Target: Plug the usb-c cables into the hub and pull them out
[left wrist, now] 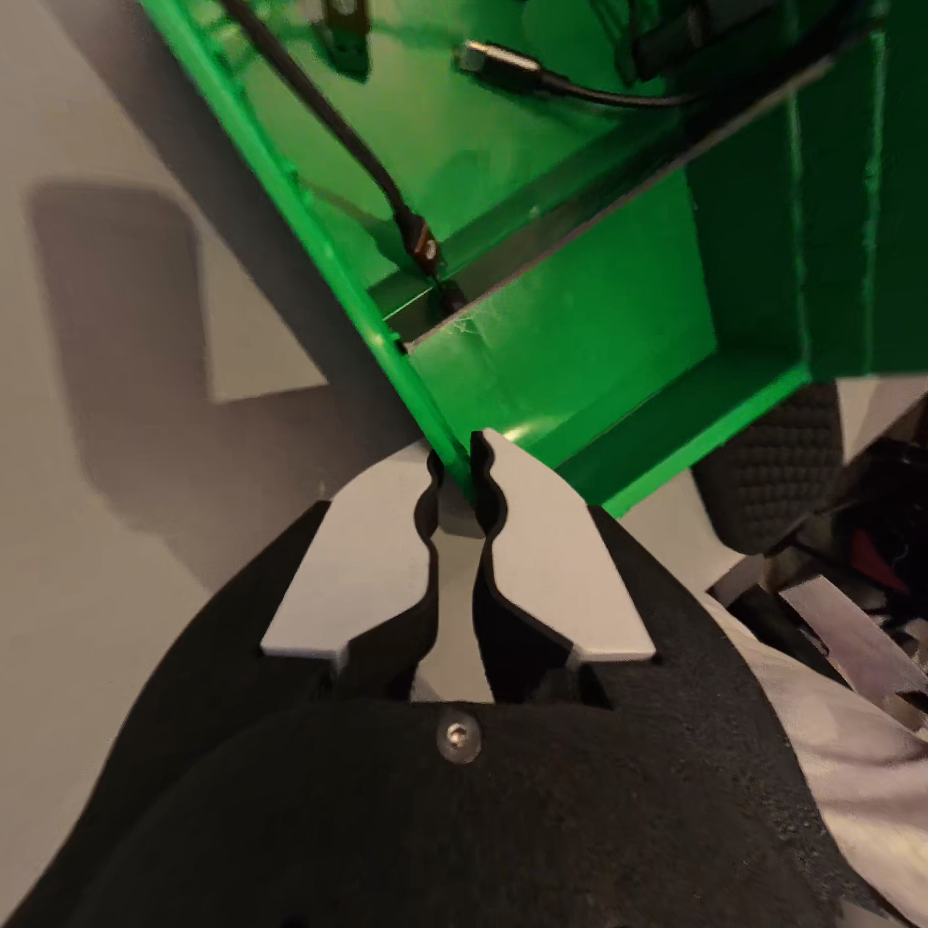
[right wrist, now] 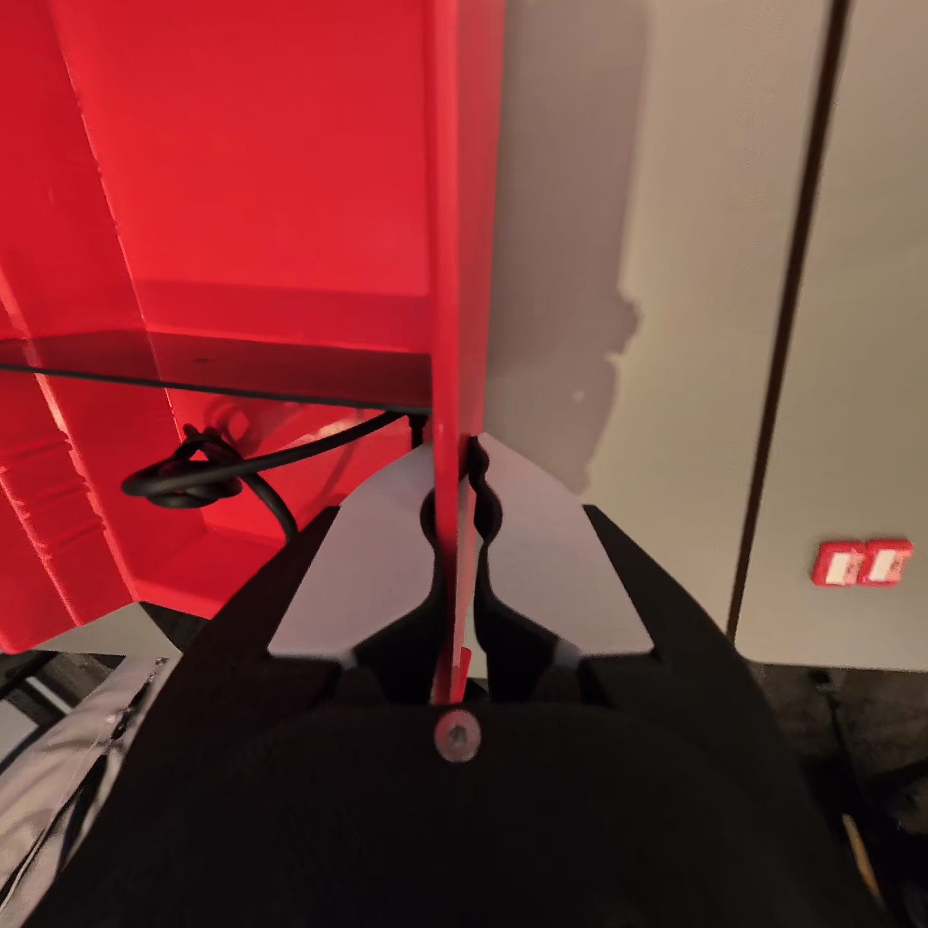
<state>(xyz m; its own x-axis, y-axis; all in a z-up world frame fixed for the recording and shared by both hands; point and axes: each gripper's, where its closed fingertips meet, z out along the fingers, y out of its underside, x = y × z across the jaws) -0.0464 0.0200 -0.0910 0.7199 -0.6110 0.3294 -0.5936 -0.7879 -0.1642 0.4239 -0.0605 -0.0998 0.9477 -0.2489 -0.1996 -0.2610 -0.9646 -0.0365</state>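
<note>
While both bins tilt off the desk, left gripper (left wrist: 457, 467) jaws clamp the green bin (left wrist: 577, 326) wall; right gripper (right wrist: 454, 482) jaws clamp the red bin (right wrist: 261, 191) wall. Cables (left wrist: 351, 135) lie inside the green bin; a coiled cable (right wrist: 201, 477) inside the red.

We lose the green bin (left wrist: 577, 321) past the top and right edges of the left wrist view, so its far compartment is only partly seen. The dark, blurred objects (left wrist: 668, 45) up there we cannot identify; one black cable (left wrist: 321, 100) runs out of the picture at the top. The left gripper (left wrist: 457, 459) covers part of the bin's wall. In the right wrist view the red bin (right wrist: 251, 176) is cut off at the top and left, and a black cable (right wrist: 211, 477) disappears behind the right gripper (right wrist: 454, 447).
</note>
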